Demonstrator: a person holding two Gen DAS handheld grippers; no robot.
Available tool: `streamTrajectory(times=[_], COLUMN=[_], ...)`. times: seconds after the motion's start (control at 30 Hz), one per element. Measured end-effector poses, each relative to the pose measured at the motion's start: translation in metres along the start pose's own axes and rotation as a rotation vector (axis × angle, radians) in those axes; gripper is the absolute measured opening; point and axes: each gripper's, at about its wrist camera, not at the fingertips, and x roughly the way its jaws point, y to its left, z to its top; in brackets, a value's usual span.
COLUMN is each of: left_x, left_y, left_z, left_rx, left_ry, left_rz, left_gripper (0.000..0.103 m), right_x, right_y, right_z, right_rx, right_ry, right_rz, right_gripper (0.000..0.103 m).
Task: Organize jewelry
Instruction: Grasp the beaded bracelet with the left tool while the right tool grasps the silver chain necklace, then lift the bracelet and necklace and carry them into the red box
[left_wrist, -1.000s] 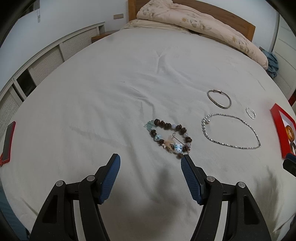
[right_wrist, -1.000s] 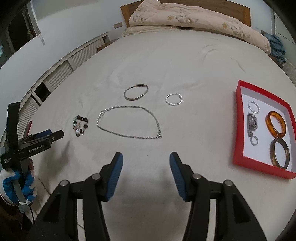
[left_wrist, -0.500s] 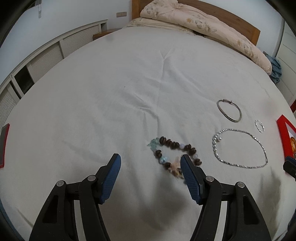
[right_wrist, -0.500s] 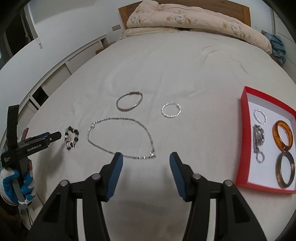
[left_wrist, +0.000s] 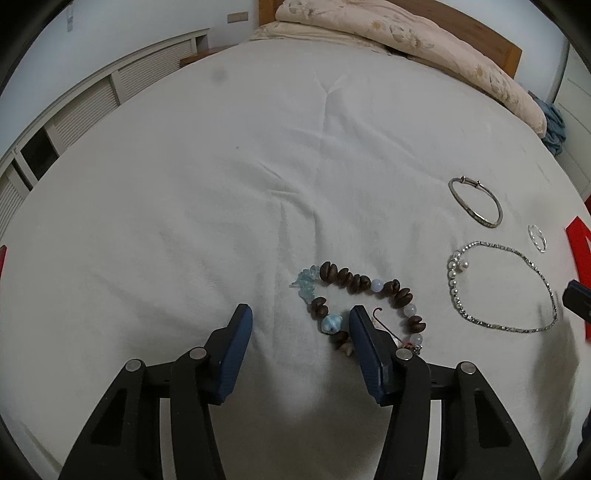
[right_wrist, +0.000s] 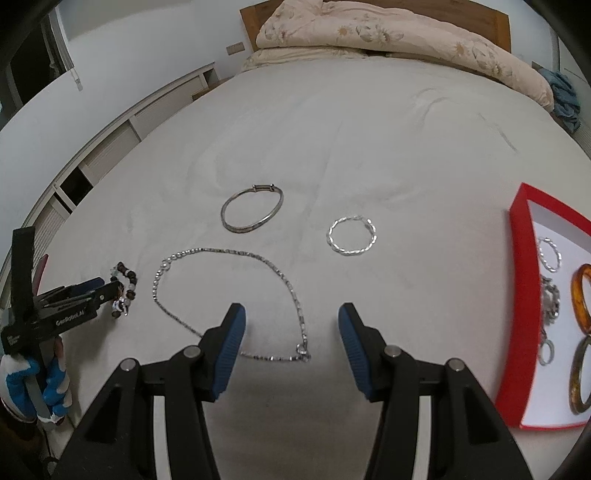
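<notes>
left tongs (left_wrist: 300, 320): closing, nothing held | bead bracelet (left_wrist: 364, 303): mostly right of gap, on bed (left_wrist: 258, 166) | right tongs (right_wrist: 291, 320): half-wide, empty, over chain necklace (right_wrist: 229, 295)

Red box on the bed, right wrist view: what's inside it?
Inside the red box: a twisted silver ring, an amber bangle, a darker bangle, a silver link piece and a small ring. The frame edge cuts off the box's right side, so anything there is unseen.

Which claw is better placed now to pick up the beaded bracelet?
Left. The left claw, jaws closing, hovers at the beaded bracelet; the right claw hangs over the silver necklace.
</notes>
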Motion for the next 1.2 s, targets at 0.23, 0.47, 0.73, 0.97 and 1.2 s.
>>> streamTrajectory(times=[0.23,0.47,0.73,0.97,1.2], left_x=[0.004,0.008,0.009,0.007,0.005], left_y=[-0.005,-0.010,-0.015,-0.021,-0.033], left_z=[-0.001,-0.004,-0.005,-0.003,-0.002], left_rx=[0.028,0.032,0.032,0.049,0.067], left_ry=[-0.009,-0.027,-0.033,-0.036,-0.029], left_rz=[0.006,0.011,0.025,0.018,0.006], left_gripper=[0.054,0.054,0.053,0.036,0.012], right_x=[0.023,0.037,0.051,0.053,0.046], right_y=[0.006,0.000,0.011,0.021,0.043], right_z=[-0.001,0.000,0.006,0.007,-0.003], right_rx=[-0.033,-0.056,-0.153,-0.173,-0.186], right_ry=[0.043,0.075,0.175,0.179,0.156], right_rz=[0.001,-0.019,-0.057,-0.104,-0.151], right_gripper=[0.050,0.029,0.026,0.023,0.003])
